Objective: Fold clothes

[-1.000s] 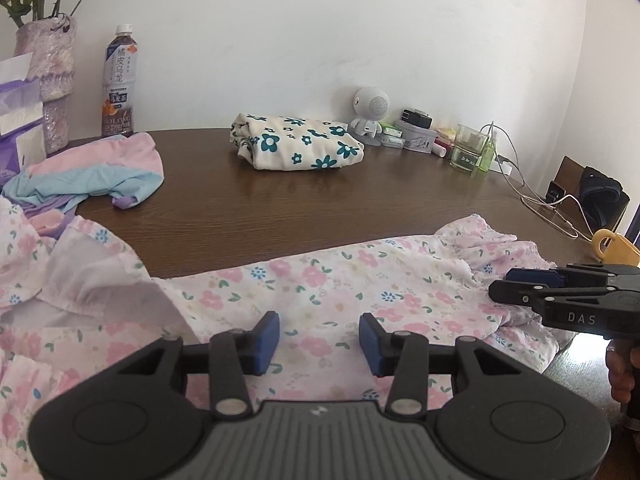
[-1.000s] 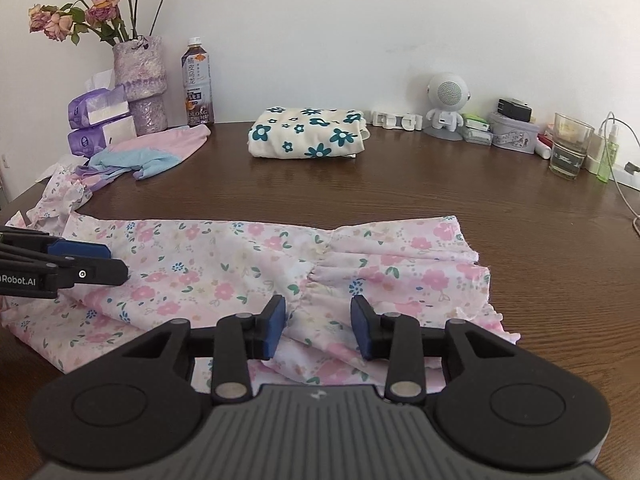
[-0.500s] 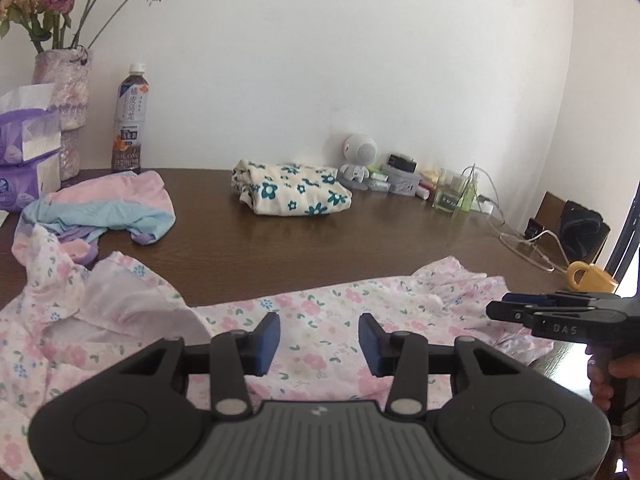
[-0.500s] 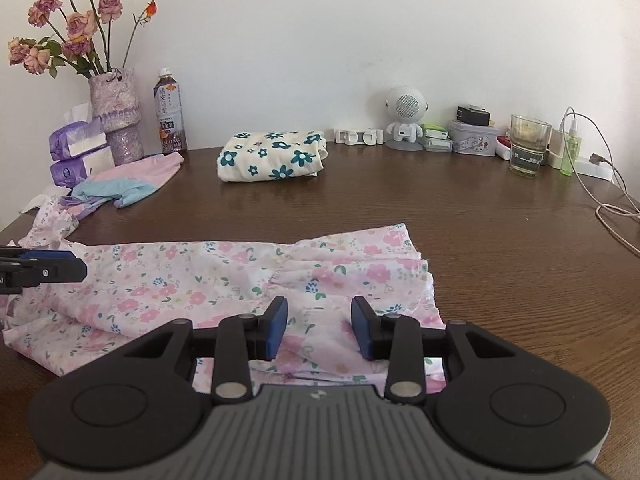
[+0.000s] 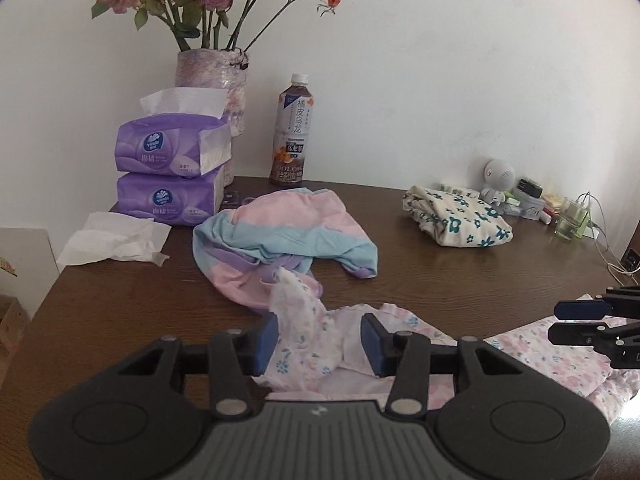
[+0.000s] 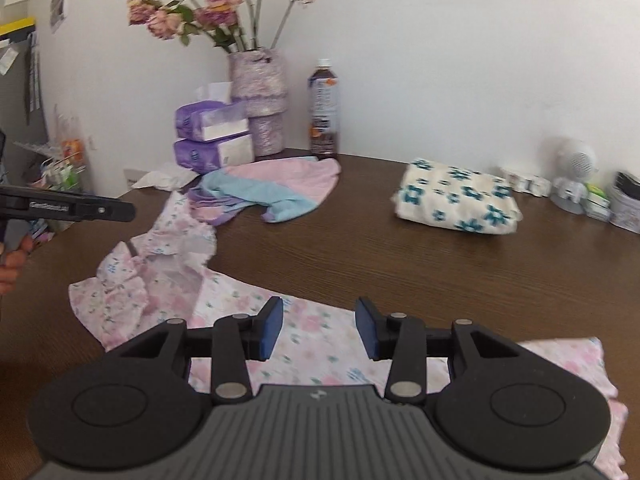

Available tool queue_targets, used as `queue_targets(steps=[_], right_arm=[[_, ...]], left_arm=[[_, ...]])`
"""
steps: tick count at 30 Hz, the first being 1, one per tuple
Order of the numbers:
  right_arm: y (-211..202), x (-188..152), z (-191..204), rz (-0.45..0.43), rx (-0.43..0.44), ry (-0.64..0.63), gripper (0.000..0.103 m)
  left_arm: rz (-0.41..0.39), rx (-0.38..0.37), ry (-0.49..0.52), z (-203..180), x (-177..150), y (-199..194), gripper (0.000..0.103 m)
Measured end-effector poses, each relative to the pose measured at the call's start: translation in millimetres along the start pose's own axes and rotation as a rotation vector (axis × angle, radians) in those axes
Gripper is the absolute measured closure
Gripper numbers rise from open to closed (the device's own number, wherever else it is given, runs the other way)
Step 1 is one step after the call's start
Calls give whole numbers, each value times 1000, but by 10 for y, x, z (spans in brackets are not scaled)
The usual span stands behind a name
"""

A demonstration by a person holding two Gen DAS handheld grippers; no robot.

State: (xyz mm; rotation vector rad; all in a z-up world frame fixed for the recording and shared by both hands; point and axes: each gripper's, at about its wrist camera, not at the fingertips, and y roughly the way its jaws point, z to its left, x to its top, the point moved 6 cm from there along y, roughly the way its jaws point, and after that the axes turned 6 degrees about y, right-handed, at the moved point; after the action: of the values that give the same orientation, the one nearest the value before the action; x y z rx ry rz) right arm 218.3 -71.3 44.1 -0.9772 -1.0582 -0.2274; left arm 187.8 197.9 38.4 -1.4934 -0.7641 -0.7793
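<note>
So there's this pink flowery garment (image 6: 240, 312) spread across the near part of a dark wooden table (image 6: 440, 256), mostly flat on the right side but bunched and rumpled at its left end, where a frilly bit pokes up. The left gripper (image 5: 320, 340) hangs over that rumpled end with its blue pads apart, and honestly the crumpled fabric sits right in the gap between them, but the pads don't look like they're pinching it, so I'd call it released. The right gripper (image 6: 318, 326) is over the flatter stretch of the same garment, pads apart too, nothing squeezed between them, just cloth lying underneath. A hand (image 6: 12, 264) shows at the left edge of the right-side view, wrapped around the left tool's handle. Just past the garment's bunched end there's another loose piece of clothing (image 5: 280, 236) in pink, light blue and purple, unfolded in a heap. Further back to the right sits a neatly folded cream item with teal flowers (image 6: 456, 196). Along the wall: two stacked purple tissue packs (image 5: 172, 176), a vase of dried roses (image 5: 212, 80), a tea bottle (image 5: 292, 132), and a loose tissue (image 5: 116, 240) near the table's left edge.
</note>
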Motion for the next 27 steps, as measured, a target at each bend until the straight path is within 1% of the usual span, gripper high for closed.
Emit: queue_targets(steps=[3, 6, 11, 15, 17, 18, 19, 20, 23, 26, 27], right_arm=[[343, 213, 292, 50, 66, -39, 62], [681, 351, 499, 110, 131, -33, 62], [1180, 453, 634, 214, 204, 28, 58], [1454, 480, 676, 278, 239, 63, 58], [1571, 494, 706, 303, 248, 67, 58], [1621, 500, 720, 315, 255, 72, 58], [1666, 505, 734, 328, 263, 78, 58], [1703, 513, 747, 337, 269, 79, 58], [1784, 540, 784, 355, 274, 61, 58], [1849, 534, 854, 390, 308, 15, 51], [1858, 523, 881, 397, 316, -3, 50]], left_arm=[[30, -11, -5, 90, 21, 196, 59], [53, -38, -13, 148, 55, 367, 59], [93, -68, -30, 235, 69, 622, 58], [87, -112, -63, 313, 86, 729, 58], [79, -138, -78, 331, 89, 752, 63], [76, -155, -82, 333, 87, 759, 80], [73, -171, -72, 321, 78, 756, 95], [66, -177, -54, 307, 76, 736, 101], [35, -181, 13, 250, 104, 635, 101], [2, -179, 93, 175, 131, 518, 101], [-7, -176, 126, 142, 130, 481, 101]])
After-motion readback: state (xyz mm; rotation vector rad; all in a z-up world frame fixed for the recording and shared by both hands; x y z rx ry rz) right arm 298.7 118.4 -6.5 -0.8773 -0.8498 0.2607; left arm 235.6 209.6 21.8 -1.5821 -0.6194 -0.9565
